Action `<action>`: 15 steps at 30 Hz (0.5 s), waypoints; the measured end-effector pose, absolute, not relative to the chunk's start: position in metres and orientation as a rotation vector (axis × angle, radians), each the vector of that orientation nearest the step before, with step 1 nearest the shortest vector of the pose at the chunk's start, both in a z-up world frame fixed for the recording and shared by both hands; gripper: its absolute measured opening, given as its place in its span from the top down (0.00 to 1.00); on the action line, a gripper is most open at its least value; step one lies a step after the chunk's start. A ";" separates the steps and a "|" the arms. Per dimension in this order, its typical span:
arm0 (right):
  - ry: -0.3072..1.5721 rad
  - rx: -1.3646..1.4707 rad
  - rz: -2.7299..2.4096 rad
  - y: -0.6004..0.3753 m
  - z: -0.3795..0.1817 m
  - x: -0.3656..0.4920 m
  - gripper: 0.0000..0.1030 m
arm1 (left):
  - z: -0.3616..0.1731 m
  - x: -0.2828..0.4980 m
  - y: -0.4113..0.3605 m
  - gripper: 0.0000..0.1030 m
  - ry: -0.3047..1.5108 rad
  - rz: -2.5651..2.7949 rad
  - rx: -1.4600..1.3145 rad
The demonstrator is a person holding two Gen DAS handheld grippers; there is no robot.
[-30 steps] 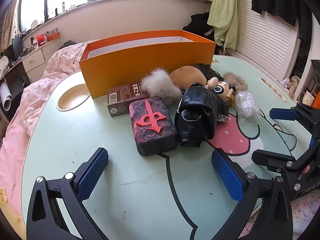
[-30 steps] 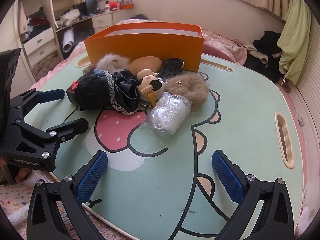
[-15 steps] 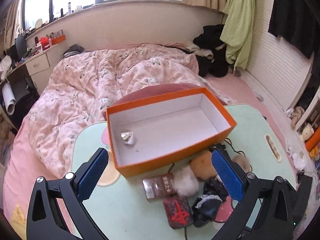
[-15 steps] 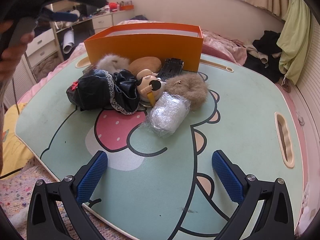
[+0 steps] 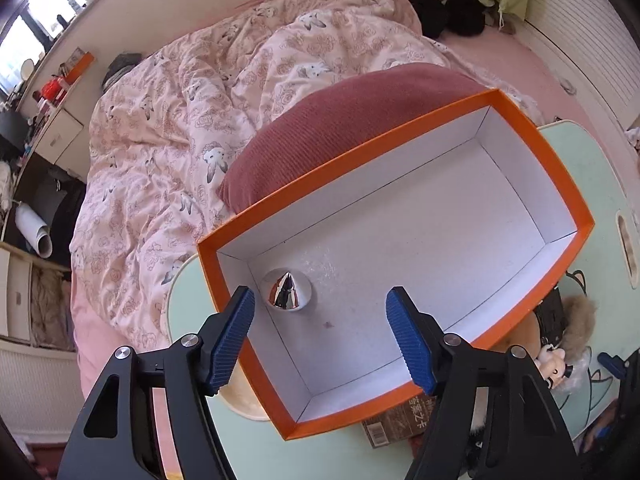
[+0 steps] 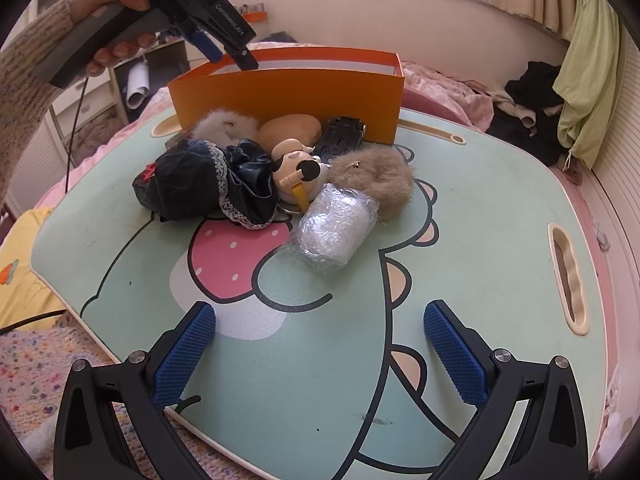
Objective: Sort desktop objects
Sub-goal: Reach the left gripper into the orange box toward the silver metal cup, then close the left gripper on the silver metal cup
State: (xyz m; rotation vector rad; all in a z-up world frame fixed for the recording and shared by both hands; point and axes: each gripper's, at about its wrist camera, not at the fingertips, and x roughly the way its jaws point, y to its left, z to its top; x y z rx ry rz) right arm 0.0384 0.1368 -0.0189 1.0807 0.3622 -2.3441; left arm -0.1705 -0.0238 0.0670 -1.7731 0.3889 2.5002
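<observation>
We hold the left tongs [image 5: 320, 336] wide and empty above the near left corner of the orange box [image 5: 400, 160], where a shiny silver cone [image 5: 286, 290] sits alone on the white floor. It looks hard, light and slick, likely to skate between pads; its round base seems the best hold.

Our right tongs [image 6: 320, 354] hang wide and empty over the near edge of the surface [image 6: 500, 200]. The pile waits in front of the box: a black lace-trimmed garment [image 6: 208, 184], soft and floppy, best pinched at a fold; a doll [image 6: 296, 168], rigid; a crinkly plastic bundle [image 6: 336, 228], light and slippery; two fur pom-poms [image 6: 376, 180], which should compress easily.

Behind the box lies a bed with a pink quilt [image 5: 180, 120].
</observation>
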 end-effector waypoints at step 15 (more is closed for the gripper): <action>0.360 1.080 -2.347 0.137 -0.019 0.038 0.00 | 0.036 -0.193 -0.003 0.59 0.775 2.411 -1.931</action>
